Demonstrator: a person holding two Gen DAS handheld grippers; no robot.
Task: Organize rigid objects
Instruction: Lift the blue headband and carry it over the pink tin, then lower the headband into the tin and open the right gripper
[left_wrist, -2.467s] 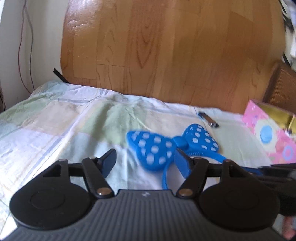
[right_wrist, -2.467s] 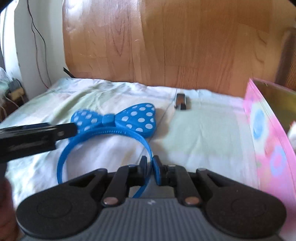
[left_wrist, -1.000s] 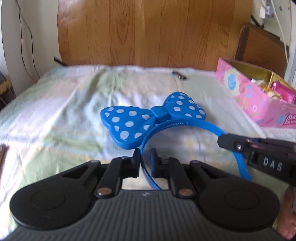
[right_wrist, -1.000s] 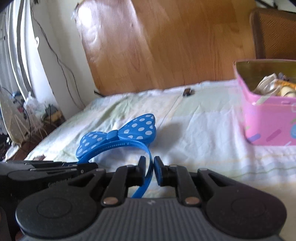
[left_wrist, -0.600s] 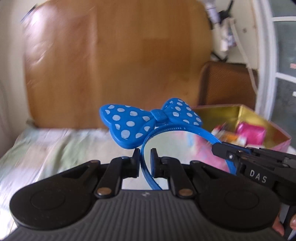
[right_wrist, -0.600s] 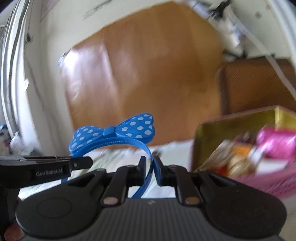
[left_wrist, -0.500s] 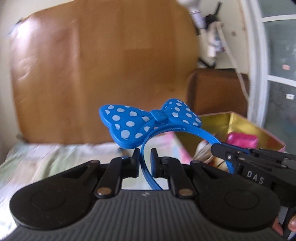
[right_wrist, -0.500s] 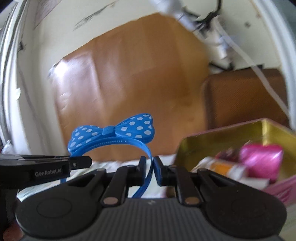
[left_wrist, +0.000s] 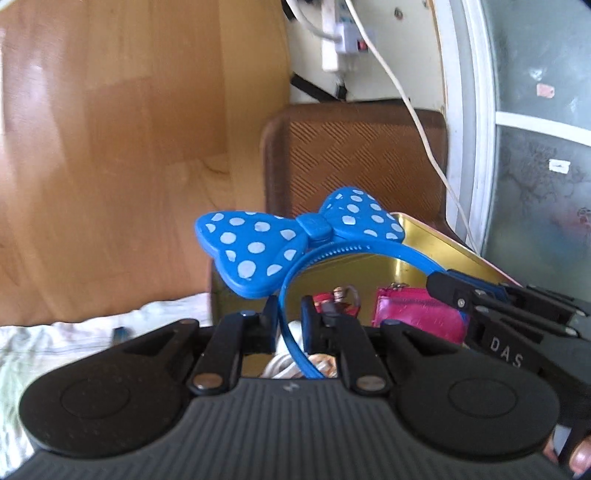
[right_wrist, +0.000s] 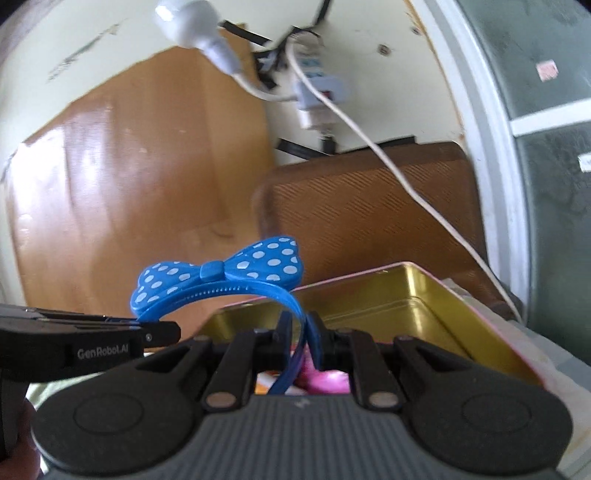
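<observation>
left gripper (left_wrist: 288, 317) and right gripper (right_wrist: 298, 330): you have each clamped on one leg of the blue headband (left_wrist: 354, 254) | band hangs just above the open tin (right_wrist: 424, 295) | looks light, springy thin plastic, slick; grip the legs, not the bow (left_wrist: 295, 236)

The headband (left_wrist: 354, 254) looks like smooth, slightly glossy blue plastic with matt pale dots; the tin box (right_wrist: 413, 295) has a shiny gold metal inside; the headboard (left_wrist: 110, 147) is glossy varnished wood; the pouch (left_wrist: 413, 314) is shiny pink; both grippers, left (left_wrist: 289, 321) and right (right_wrist: 299, 332), are matt black plastic; the bedsheet (left_wrist: 74, 339) is soft cloth.
</observation>
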